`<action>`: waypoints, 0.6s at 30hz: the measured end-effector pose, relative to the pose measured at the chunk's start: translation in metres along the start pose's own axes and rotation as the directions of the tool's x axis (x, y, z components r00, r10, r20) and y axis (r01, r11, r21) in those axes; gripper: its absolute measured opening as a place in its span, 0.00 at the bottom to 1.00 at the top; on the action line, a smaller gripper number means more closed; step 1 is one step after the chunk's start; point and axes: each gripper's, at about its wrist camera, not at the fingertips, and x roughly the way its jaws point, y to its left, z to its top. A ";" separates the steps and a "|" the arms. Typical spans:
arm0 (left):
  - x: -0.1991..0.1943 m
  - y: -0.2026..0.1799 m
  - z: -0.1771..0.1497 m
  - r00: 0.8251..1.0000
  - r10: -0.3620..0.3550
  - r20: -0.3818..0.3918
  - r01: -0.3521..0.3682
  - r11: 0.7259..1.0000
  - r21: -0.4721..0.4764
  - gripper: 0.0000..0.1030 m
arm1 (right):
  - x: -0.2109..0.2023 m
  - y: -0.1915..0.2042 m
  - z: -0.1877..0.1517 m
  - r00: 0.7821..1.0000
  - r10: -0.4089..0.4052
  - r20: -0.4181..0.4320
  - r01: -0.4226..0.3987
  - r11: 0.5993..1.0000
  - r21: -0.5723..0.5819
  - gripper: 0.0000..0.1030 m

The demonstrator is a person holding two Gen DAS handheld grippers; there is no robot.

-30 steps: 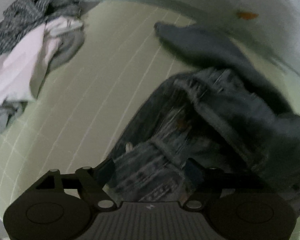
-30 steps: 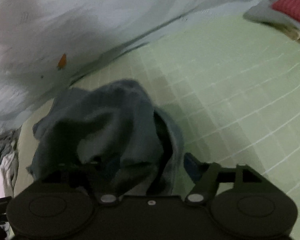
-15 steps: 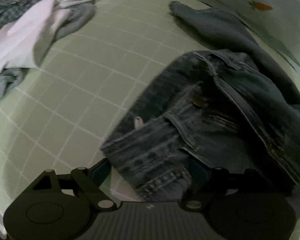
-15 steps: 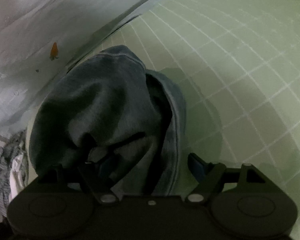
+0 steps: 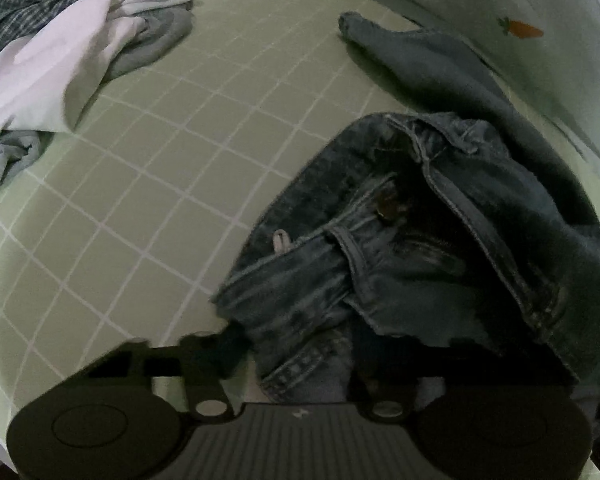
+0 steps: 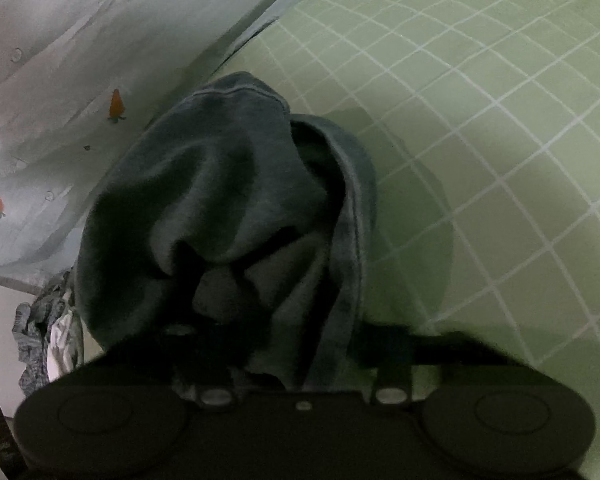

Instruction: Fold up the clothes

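Starting at your left, the pile of unfolded clothes (image 5: 60, 52) sits at ten o'clock in the left wrist view, striped, white and grey pieces heaped on the green checked bed sheet (image 5: 148, 168); none of them looks folded yet. Moving right, the jeans (image 5: 400, 248) lie crumpled from the centre out to four o'clock, waistband and button showing, one leg trailing off toward one o'clock beside the carrot-print bedding (image 5: 520, 8). Your left hand-held gripper (image 5: 300, 360) has just been closing, and its jaws now pinch the waistband hem at six o'clock. In the right wrist view the same denim bunches up from the centre toward eleven o'clock, with bare sheet from one to four o'clock. Your right hand-held gripper (image 6: 296, 360) has likewise just been closing, and its narrow jaws appear clamped on a fold of the fabric, though the dim light hides the pads. So you look to be at the very start: both ends taken, nothing spread flat, and the folding itself is all ahead.
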 end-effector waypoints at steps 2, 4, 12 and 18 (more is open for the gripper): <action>-0.005 0.001 -0.001 1.000 0.012 0.021 -0.011 1.000 -0.019 0.34 | -0.003 0.004 0.002 0.999 -0.019 0.051 0.021 0.999 -0.039 0.09; -0.012 0.001 -0.003 0.998 0.025 0.056 -0.024 0.999 -0.026 0.27 | -0.007 0.013 0.008 0.992 -0.053 0.114 0.066 0.991 -0.115 0.06; -0.061 -0.004 0.008 0.968 -0.006 0.250 0.012 1.000 -0.020 0.23 | -0.041 0.079 0.062 0.947 0.045 0.318 0.080 0.925 -0.371 0.06; -0.093 0.014 0.017 0.899 0.153 0.410 -0.145 0.988 -0.050 0.23 | -0.058 0.126 0.056 0.934 0.207 0.292 -0.035 0.864 -0.502 0.09</action>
